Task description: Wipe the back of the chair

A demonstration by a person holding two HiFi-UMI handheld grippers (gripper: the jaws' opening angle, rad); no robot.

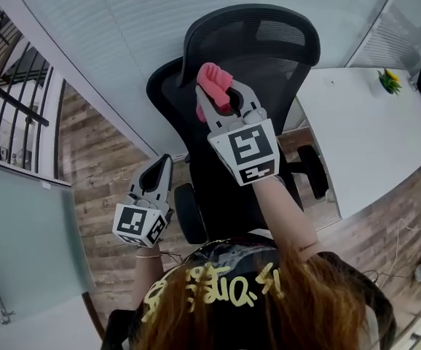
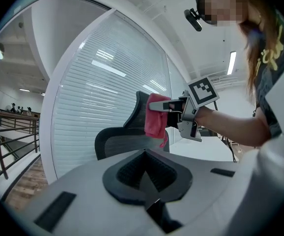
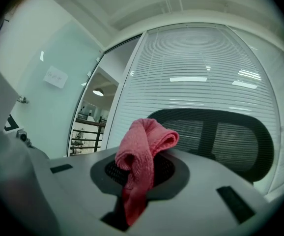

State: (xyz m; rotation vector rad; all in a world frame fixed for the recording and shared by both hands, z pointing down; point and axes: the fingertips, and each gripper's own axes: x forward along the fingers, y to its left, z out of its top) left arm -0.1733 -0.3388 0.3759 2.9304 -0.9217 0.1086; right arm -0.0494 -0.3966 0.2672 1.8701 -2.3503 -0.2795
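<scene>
A black mesh office chair [image 1: 261,39] faces away from me toward a white blind wall; its backrest [image 3: 215,136] fills the right gripper view. My right gripper [image 1: 221,93] is shut on a folded pink cloth [image 1: 214,80], held up in front of the backrest's upper left part; whether the cloth touches the mesh I cannot tell. The cloth [image 3: 141,154] droops between the jaws. My left gripper [image 1: 156,172] hangs lower left, beside the chair, shut with nothing in it. From the left gripper view I see the cloth [image 2: 156,119], the right gripper [image 2: 174,107] and the chair [image 2: 127,139].
A white desk [image 1: 371,130] stands right of the chair, with a small green plant [image 1: 390,81] at its far end. A glass door [image 1: 21,239] and a black railing [image 1: 14,100] lie at the left. The floor [image 1: 108,166] is wood plank.
</scene>
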